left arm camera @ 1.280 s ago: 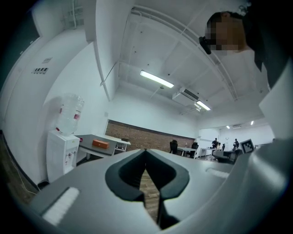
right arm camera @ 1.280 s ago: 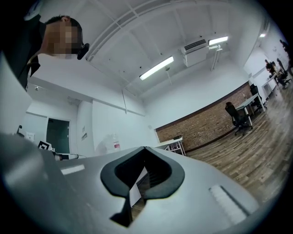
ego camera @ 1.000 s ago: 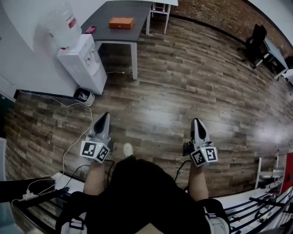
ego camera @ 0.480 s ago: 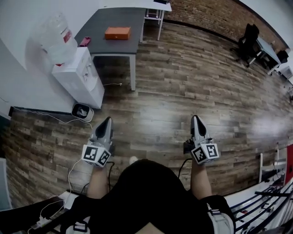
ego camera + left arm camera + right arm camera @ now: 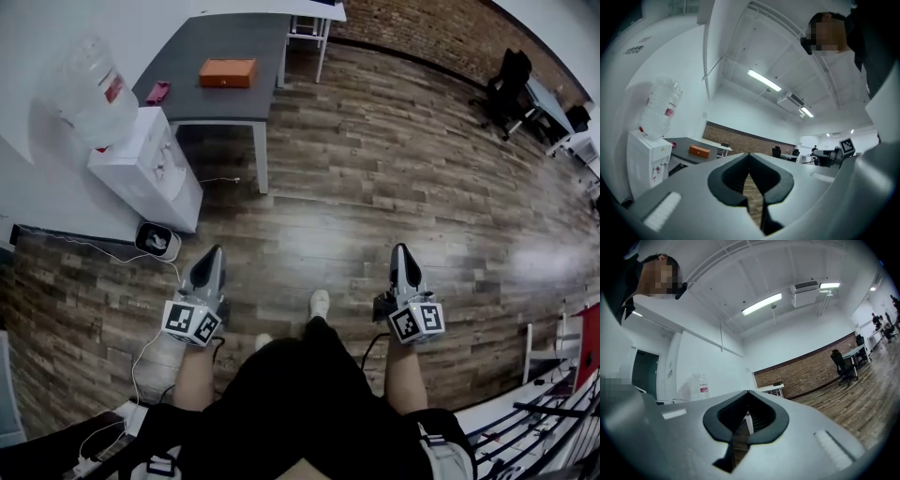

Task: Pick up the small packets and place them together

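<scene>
Packets possibly on the far counter (image 5: 234,37); I cannot tell for sure.
An orange box (image 5: 227,72) and a pink item (image 5: 157,92) lie there, near the water cooler (image 5: 141,173). I hold the left hand-held gripper (image 5: 213,253) and the right hand-held gripper (image 5: 401,249) level over the wood floor (image 5: 375,169), jaws closed on nothing.

pink item (image 5: 157,92) on grey table (image 5: 216,42) — too small to tell | water bottle (image 5: 89,94) — blurred | torso (image 5: 300,412) cut by bottom edge
</scene>
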The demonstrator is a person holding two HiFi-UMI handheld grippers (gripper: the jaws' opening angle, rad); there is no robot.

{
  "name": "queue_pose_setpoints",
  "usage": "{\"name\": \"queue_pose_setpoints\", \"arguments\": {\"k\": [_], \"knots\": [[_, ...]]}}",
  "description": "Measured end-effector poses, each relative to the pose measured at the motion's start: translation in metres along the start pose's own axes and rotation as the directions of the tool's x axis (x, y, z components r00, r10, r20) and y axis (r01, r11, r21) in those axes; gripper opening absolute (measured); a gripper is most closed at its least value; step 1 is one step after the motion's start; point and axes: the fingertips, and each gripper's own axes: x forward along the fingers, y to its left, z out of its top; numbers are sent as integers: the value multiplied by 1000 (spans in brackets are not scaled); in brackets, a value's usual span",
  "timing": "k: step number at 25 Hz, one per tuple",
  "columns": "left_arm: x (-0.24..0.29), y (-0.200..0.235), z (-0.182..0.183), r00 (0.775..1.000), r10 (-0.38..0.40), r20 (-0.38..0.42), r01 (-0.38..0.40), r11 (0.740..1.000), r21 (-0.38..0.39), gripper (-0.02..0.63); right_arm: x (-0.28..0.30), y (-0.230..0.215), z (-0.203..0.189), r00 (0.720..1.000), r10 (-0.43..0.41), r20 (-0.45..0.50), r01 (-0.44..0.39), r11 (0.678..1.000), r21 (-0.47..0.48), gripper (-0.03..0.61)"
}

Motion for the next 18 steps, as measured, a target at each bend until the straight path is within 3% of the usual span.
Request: {"name": "queue_pose_setpoints", "arguments": {"k": [11,18], "knots": [[107,0,14,989,131,72,-129,991,-25,-2,115,-81,8,988,153,-21,-153,988,-20,2],[158,-23,-2,992,120,24,-119,992,-34,-2,129,-146,2,995,99,-33,-97,994,57,2]]}}
